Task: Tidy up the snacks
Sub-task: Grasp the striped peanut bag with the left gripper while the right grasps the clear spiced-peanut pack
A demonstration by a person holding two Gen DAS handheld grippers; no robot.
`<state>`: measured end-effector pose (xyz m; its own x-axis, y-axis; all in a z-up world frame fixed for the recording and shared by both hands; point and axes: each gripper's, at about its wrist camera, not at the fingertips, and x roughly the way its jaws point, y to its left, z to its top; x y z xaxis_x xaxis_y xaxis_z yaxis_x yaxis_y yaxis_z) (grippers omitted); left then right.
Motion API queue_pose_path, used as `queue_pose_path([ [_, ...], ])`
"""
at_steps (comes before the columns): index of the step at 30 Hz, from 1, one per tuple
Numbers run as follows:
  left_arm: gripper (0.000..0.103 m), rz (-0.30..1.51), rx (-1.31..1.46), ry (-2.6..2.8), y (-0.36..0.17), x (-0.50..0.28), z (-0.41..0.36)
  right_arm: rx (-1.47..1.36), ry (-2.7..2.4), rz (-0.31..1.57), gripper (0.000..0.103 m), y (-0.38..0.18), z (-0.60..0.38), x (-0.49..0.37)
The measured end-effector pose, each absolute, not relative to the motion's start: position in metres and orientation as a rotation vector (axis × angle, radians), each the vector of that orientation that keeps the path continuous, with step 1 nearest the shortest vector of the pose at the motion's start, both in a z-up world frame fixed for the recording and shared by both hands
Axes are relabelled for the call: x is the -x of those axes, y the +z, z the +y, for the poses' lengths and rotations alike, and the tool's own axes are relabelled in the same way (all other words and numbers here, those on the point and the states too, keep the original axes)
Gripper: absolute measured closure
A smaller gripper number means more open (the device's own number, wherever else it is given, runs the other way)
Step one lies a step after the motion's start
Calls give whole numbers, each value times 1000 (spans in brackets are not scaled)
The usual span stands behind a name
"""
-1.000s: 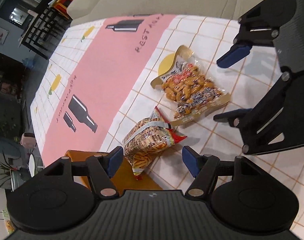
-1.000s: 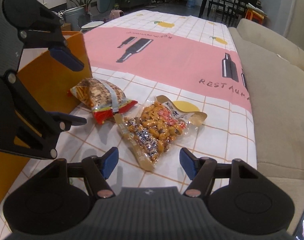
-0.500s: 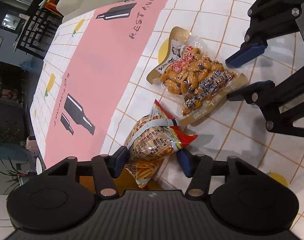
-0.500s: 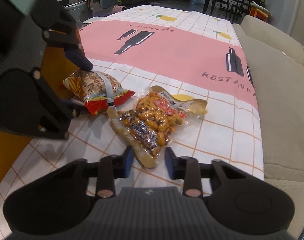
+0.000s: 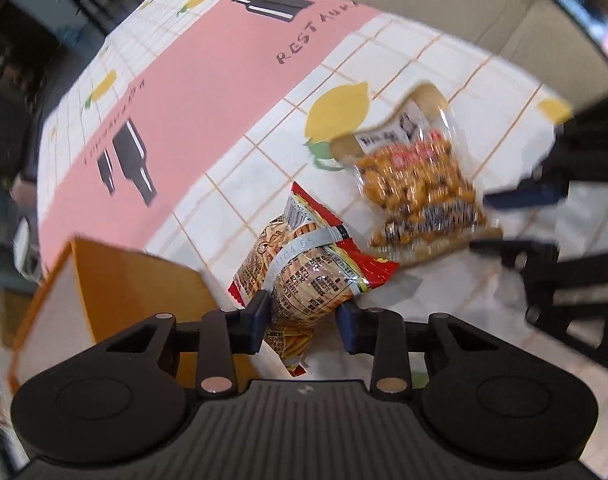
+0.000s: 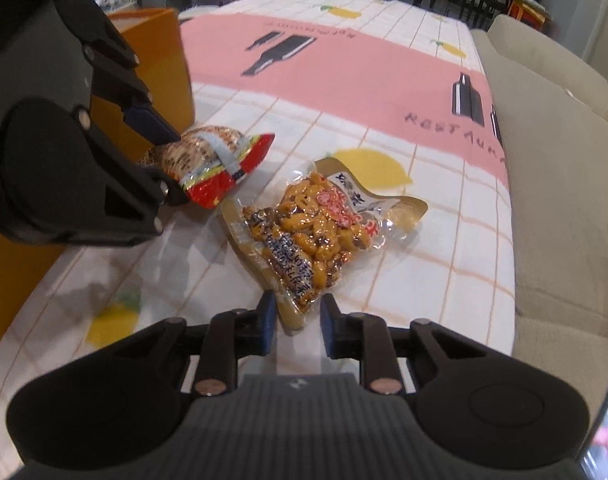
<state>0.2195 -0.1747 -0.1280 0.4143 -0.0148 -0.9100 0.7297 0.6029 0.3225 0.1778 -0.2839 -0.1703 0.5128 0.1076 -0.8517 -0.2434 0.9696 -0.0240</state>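
Your left hand-held gripper (image 5: 302, 318) clamps the red snack bag (image 5: 307, 276), just beside the orange box (image 5: 136, 280). Your right hand-held gripper (image 6: 295, 322) apparently pinches the peanut pouch (image 6: 317, 236) by its near end.

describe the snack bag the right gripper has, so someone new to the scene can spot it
On the checked tablecloth with the pink band, look just in front of the yellow lemon print. The clear bag of nuts lies there, its near corner pinched in the right gripper. Unlike the red puffy snack bag beside it, it is flat and see-through.
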Motion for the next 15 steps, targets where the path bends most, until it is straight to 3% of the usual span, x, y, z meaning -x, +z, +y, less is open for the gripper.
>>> queue_pose_path([
  [15,66,1049,-433,-528,-111,-119,-139,171,253,1213,82,-161,-287,-87],
])
